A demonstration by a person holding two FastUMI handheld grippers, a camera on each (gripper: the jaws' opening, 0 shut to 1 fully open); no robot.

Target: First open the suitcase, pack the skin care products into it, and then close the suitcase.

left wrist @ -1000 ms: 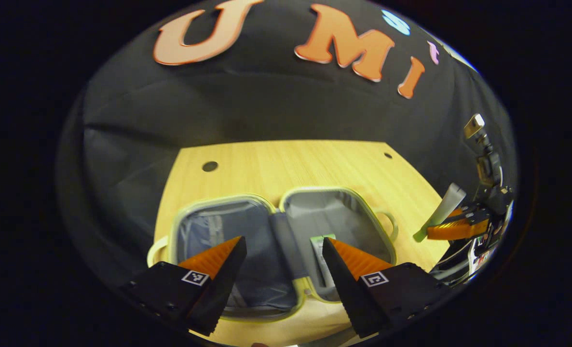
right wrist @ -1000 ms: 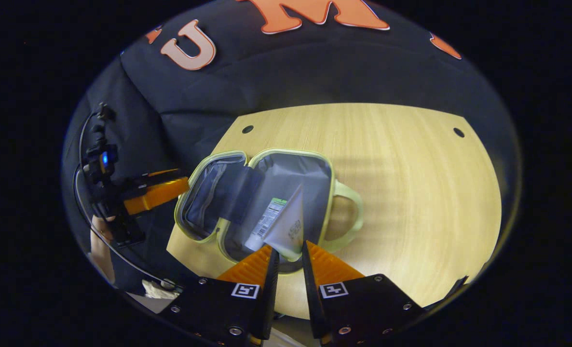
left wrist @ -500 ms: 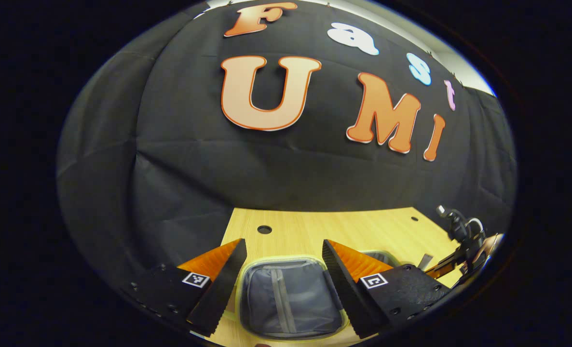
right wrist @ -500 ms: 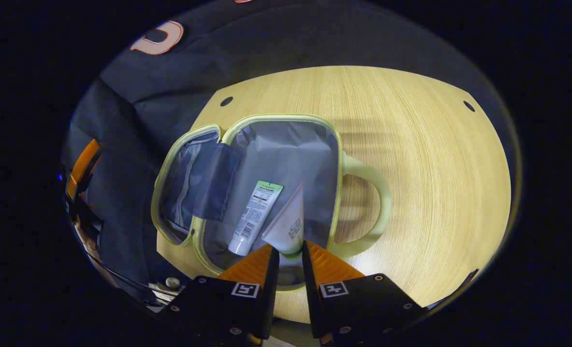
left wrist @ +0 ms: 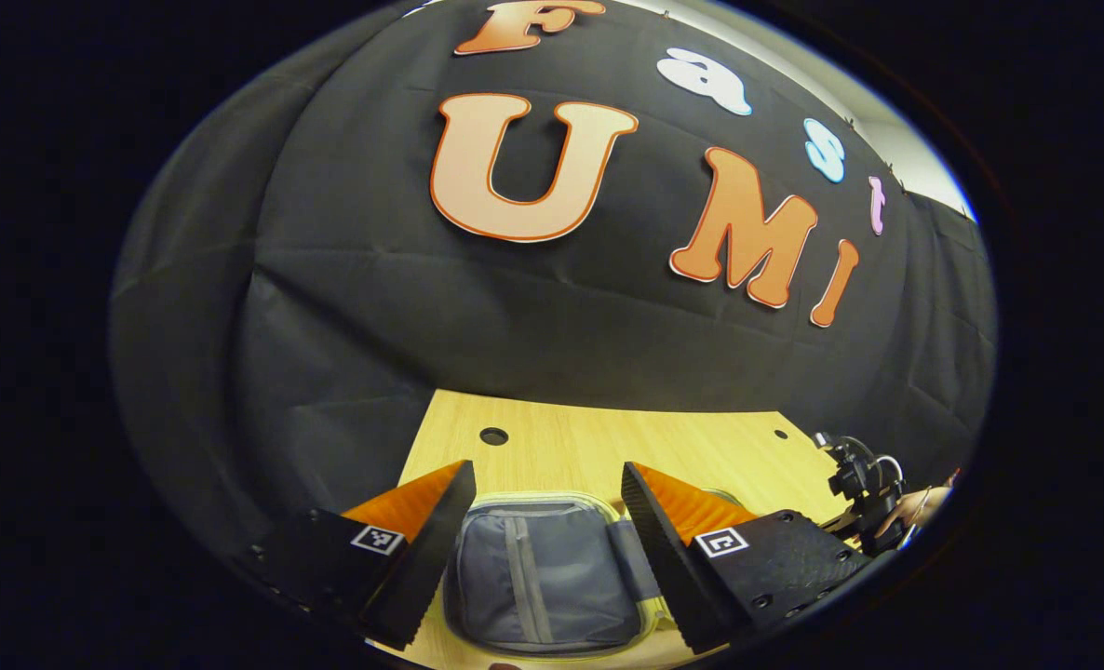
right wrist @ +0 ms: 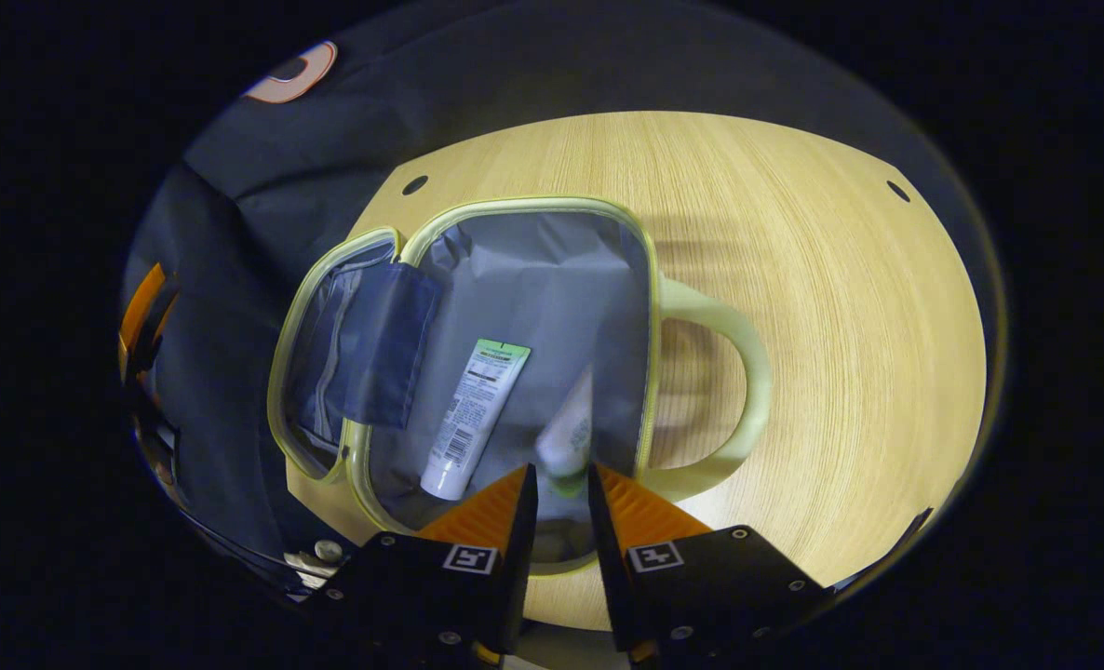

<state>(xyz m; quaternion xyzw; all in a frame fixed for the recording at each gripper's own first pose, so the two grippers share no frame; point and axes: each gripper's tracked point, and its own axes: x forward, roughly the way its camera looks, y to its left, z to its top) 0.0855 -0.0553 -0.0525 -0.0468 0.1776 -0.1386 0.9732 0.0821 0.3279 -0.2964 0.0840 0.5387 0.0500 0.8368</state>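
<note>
The pale green suitcase (right wrist: 647, 279) lies open on the wooden table, its grey lining showing. A white tube with a green end (right wrist: 473, 409) lies flat in its right half. My right gripper (right wrist: 562, 479) hangs over the near rim of that half, its fingers narrowly apart on the cap end of a second white tube (right wrist: 571, 430). That tube is blurred and points into the case. My left gripper (left wrist: 547, 479) is open with nothing in it, low over the case's left half (left wrist: 543, 577). One orange finger of the left gripper (right wrist: 141, 307) shows at the left edge of the right gripper view.
The suitcase handle (right wrist: 743, 372) sticks out to the right on the table (right wrist: 841, 326). A grey flap (right wrist: 389, 344) covers the hinge between the halves. The right gripper and the hand holding it (left wrist: 873, 489) show at the right edge of the left gripper view. The black cloth wall stands behind the table.
The right gripper has come closer over the case and its finger gap has widened slightly; the held tube has turned and blurred. The left gripper view shifted a little to the left.
</note>
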